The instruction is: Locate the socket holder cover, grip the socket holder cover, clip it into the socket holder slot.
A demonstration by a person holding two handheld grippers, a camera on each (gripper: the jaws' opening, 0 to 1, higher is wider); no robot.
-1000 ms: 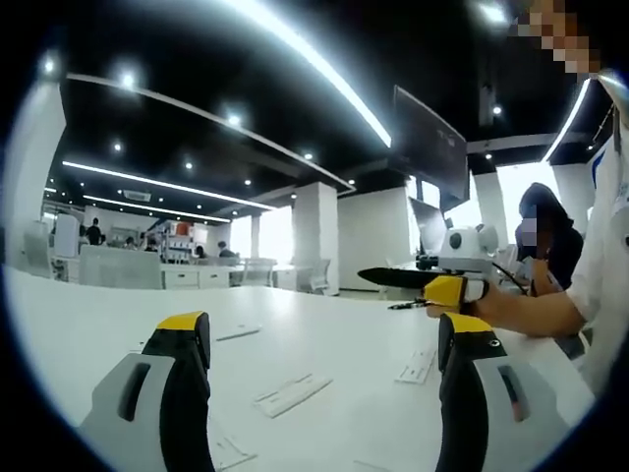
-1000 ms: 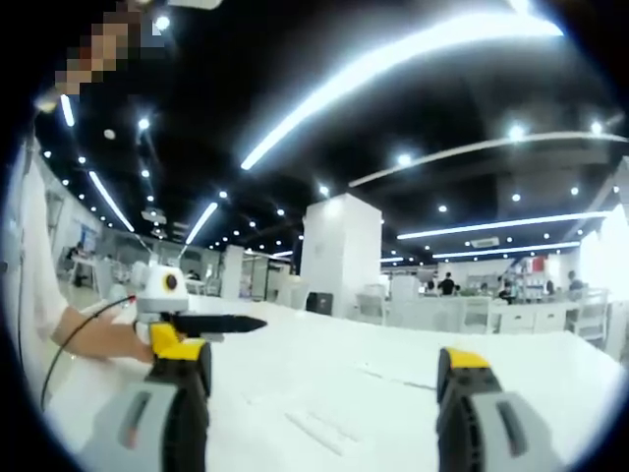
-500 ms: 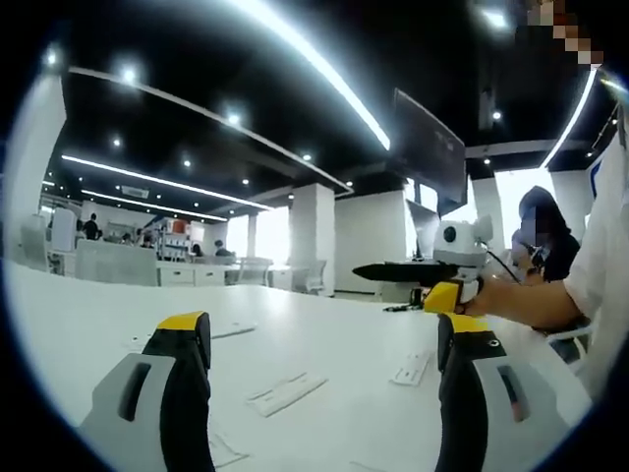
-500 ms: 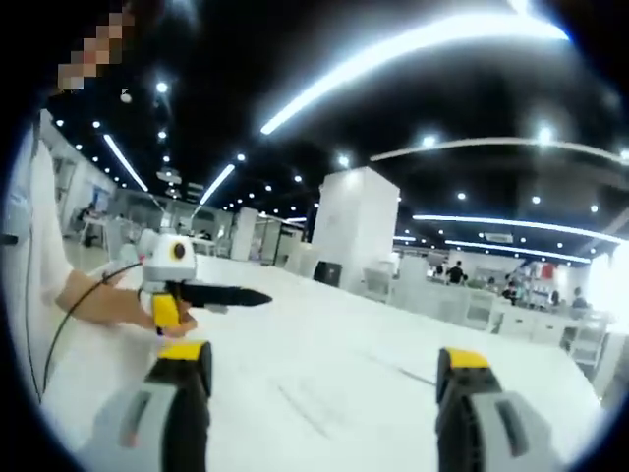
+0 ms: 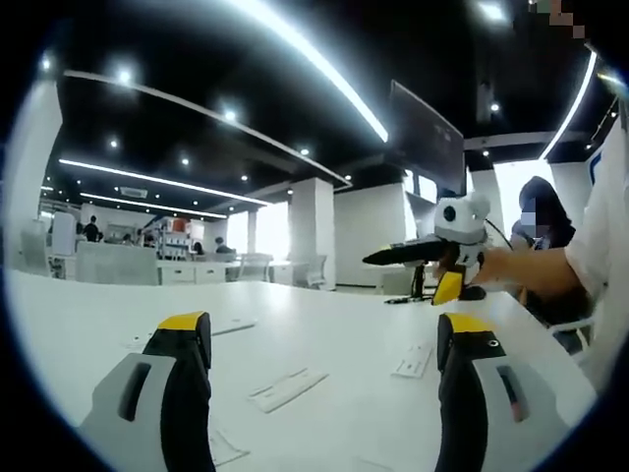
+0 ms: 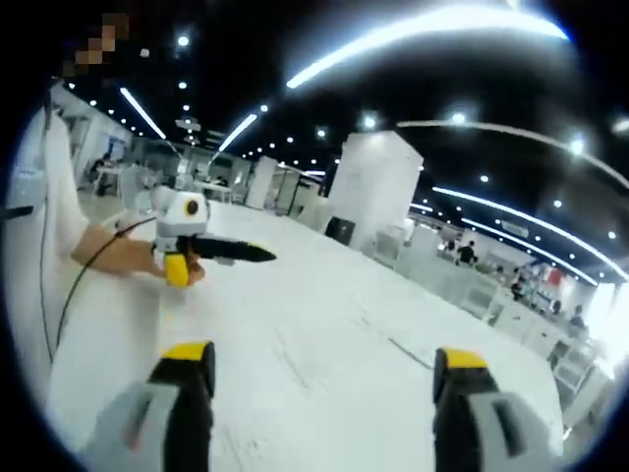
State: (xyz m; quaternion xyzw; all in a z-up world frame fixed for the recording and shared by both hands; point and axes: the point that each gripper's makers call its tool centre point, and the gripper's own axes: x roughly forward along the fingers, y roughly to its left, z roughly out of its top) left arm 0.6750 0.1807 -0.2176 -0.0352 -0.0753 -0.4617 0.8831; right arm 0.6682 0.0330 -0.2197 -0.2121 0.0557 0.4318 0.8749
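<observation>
Several flat white plastic pieces lie on the white table [image 5: 88, 315]: a long strip [image 5: 286, 387] between my jaws, a shorter ribbed piece [image 5: 415, 361] to the right, another flat piece [image 5: 232, 325] farther back. I cannot tell which is the socket holder cover. My left gripper [image 5: 322, 323] hovers above the table, open and holding nothing. The right gripper [image 5: 393, 256], held in a hand, hangs in the air at the right, its dark jaws pointing left. In the right gripper view my right gripper [image 6: 320, 352] is open and holds nothing, and the left gripper [image 6: 241, 253] shows at the left.
The table [image 6: 324, 295] stretches far ahead, with faint thin strips [image 6: 405, 350] on it. A person's hand and white sleeve [image 5: 600, 256] fill the right edge. Another person [image 5: 546, 224] sits behind. Desks, chairs and white columns [image 5: 314, 231] stand in the background.
In the left gripper view the right gripper has risen and tipped its jaws upward. The right gripper view has tilted down, showing more table. The pieces have not moved.
</observation>
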